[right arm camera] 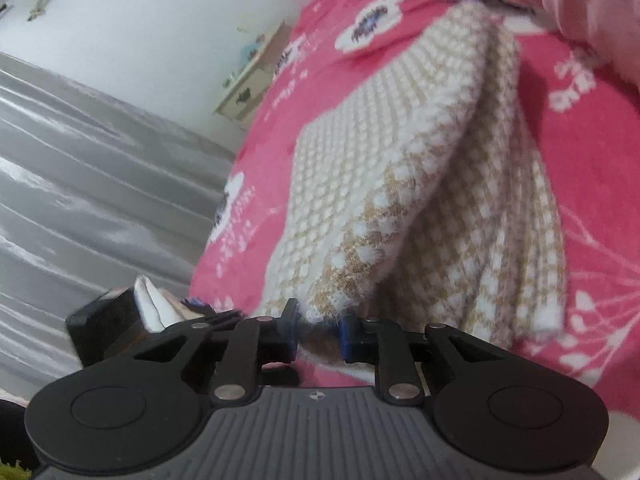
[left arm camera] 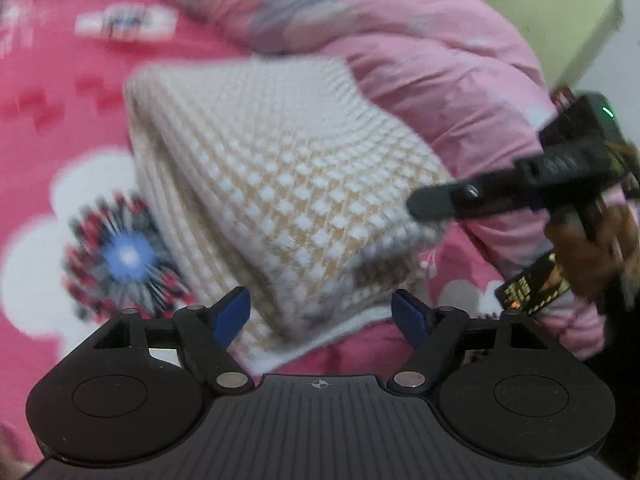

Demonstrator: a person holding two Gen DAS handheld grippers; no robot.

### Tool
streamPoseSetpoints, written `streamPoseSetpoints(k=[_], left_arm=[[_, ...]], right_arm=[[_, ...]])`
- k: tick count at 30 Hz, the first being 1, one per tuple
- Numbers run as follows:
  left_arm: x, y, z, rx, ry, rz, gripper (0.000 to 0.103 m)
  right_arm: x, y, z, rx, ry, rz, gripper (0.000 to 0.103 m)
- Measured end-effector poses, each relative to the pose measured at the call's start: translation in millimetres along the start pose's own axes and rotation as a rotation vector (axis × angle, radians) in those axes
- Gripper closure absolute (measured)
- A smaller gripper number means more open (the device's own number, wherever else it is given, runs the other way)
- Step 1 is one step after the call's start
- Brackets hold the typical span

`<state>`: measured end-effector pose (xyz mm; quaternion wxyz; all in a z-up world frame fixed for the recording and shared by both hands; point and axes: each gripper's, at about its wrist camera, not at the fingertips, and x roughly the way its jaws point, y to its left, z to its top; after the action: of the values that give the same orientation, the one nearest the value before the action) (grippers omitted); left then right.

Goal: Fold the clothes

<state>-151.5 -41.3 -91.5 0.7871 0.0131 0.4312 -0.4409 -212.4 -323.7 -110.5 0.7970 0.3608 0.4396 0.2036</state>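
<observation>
In the left wrist view, a pink bedsheet [left arm camera: 48,128] with white flower prints fills the left side of the frame. The left gripper [left arm camera: 320,316] sits at bottom centre with its jaws spread wide and nothing between them. Just above the jaws, the cream and tan knit sweater [left arm camera: 280,168] lies folded in the middle of the frame on the bed. Behind it, across the upper right, a pink quilt [left arm camera: 420,52] is bunched up. At the right edge the right gripper [left arm camera: 436,200] reaches in, its tip at the sweater's right corner.

In the right wrist view, a grey floor [right arm camera: 88,184] takes up the left side, with a pale cabinet [right arm camera: 256,80] against the wall. The right gripper [right arm camera: 318,328] at bottom centre has its jaws narrowed onto the lower corner of the sweater [right arm camera: 392,152], whose layers run up toward the upper right over the bedsheet [right arm camera: 592,168].
</observation>
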Motion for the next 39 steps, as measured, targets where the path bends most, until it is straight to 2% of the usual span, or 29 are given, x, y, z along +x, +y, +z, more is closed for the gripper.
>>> streamPoseSetpoints(k=[3, 4, 5, 7, 8, 11, 13, 14, 16, 17, 18, 21, 25, 27, 34, 35, 37, 39], left_arm=[[-19, -16, 9, 0.124, -0.075, 0.049, 0.008], [-21, -23, 12, 0.164, -0.098, 0.054, 0.008], [-22, -30, 16, 0.203, -0.119, 0.057, 0.007], [-16, -46, 18, 0.282, -0.134, 0.053, 0.007], [-11, -53, 19, 0.324, -0.137, 0.051, 0.007], [7, -74, 14, 0.452, -0.125, 0.067, 0.008], [17, -80, 11, 0.505, -0.118, 0.090, 0.012], [21, -82, 9, 0.522, -0.117, 0.105, 0.019], [24, -80, 7, 0.525, -0.115, 0.127, 0.033], [26, -77, 5, 0.524, -0.112, 0.135, 0.045], [27, -75, 4, 0.521, -0.107, 0.138, 0.051], [26, -69, 3, 0.511, -0.086, 0.115, 0.058], [30, -66, 2, 0.494, -0.040, 0.077, 0.058], [30, -66, 1, 0.498, -0.032, 0.068, 0.057], [26, -61, 1, 0.446, -0.013, 0.033, 0.054], [24, -57, 3, 0.411, 0.009, 0.019, 0.053], [16, -47, 5, 0.331, 0.030, 0.005, 0.050], [5, -35, 9, 0.256, 0.025, -0.003, 0.041]], right_arm=[[-10, -8, 8, 0.042, -0.028, 0.015, 0.069], [-12, -13, 9, 0.073, -0.041, 0.025, 0.062], [-14, -19, 10, 0.104, -0.052, 0.034, 0.062], [-12, -25, 10, 0.149, -0.051, 0.056, 0.066], [-11, -27, 10, 0.167, -0.048, 0.068, 0.074], [-9, -26, 13, 0.202, -0.049, 0.125, 0.083], [-10, -20, 16, 0.180, -0.059, 0.154, 0.084], [-11, -16, 17, 0.164, -0.062, 0.160, 0.084], [-13, -15, 18, 0.139, -0.057, 0.152, 0.083], [-18, -16, 18, 0.124, -0.070, 0.127, 0.082], [-23, -16, 18, 0.109, -0.084, 0.103, 0.081], [-37, -18, 19, 0.065, -0.125, 0.030, 0.081], [-55, -19, 20, -0.001, -0.183, -0.066, 0.082], [-56, -3, 23, -0.089, -0.226, -0.089, 0.084], [22, 15, -8, -0.378, -0.098, -0.266, 0.086], [32, 14, -14, -0.400, -0.091, -0.279, 0.087], [30, 0, -27, -0.338, -0.135, -0.229, 0.090], [24, -4, -30, -0.314, -0.147, -0.211, 0.091]])
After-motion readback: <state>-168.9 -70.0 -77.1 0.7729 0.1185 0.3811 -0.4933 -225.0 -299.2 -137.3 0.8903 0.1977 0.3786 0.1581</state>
